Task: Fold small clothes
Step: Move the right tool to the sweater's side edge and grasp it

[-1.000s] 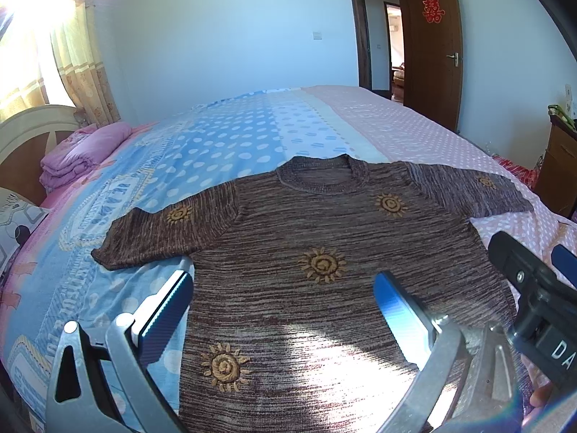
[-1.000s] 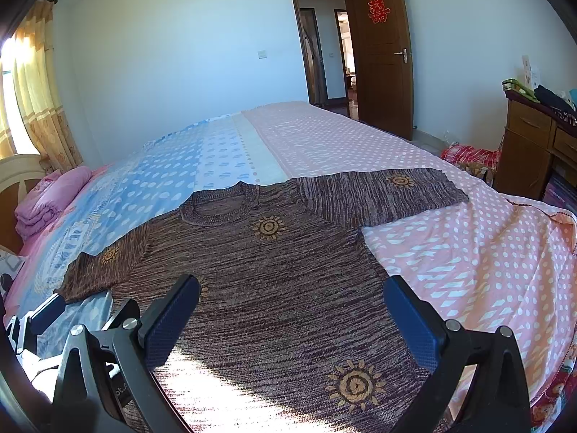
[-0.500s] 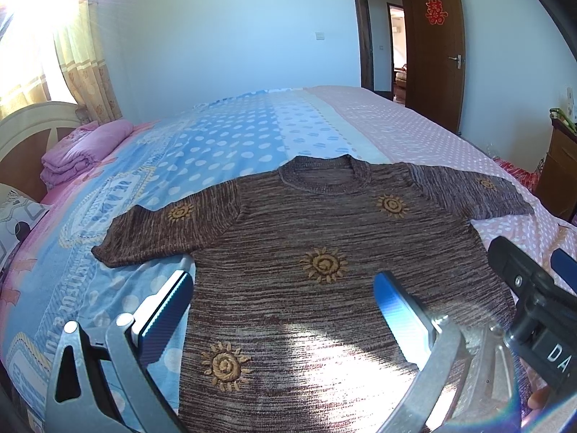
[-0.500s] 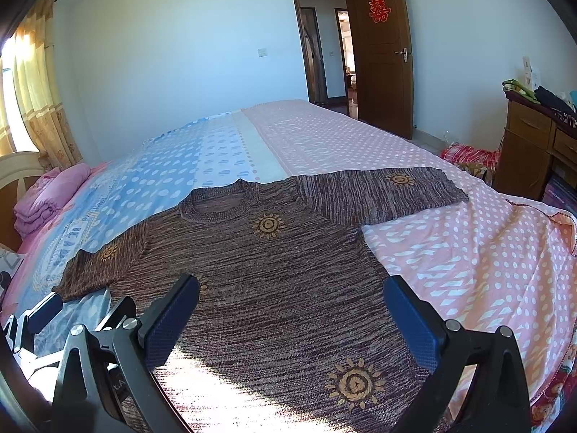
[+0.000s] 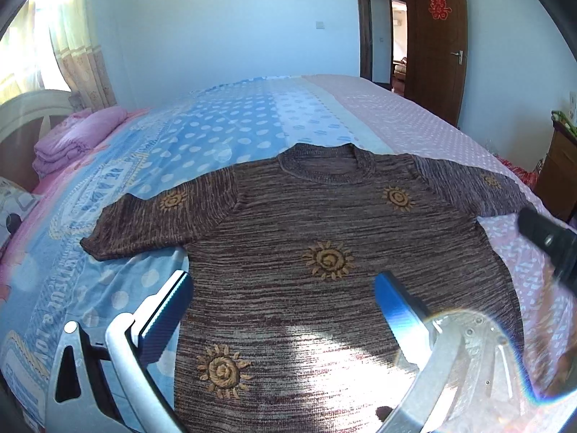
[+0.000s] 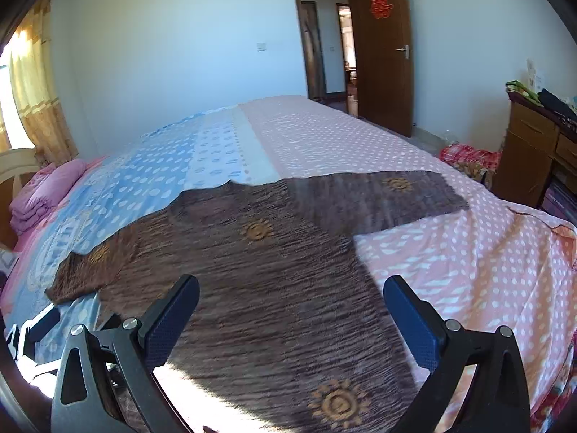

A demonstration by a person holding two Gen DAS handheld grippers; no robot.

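Sweater [image 5: 324,245] flat on bed [image 5: 216,137], sleeves spread, ahead of both grippers.
L gripper [image 5: 283,306] & R gripper [image 6: 290,319] both wide open, empty, over hem, not touching cloth.

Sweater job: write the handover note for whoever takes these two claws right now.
Left claw: open, holding nothing, poised over the sweater's lower body.
Right claw: open, holding nothing, poised over the same area.
Brown sweater: lies flat, front up, on the bed, collar away from you, both sleeves spread outward.
Done: garment laid out; no fold shows.
Left: all the folding. A likely start is bringing each sleeve in across the body, then folding the hem towards the collar.
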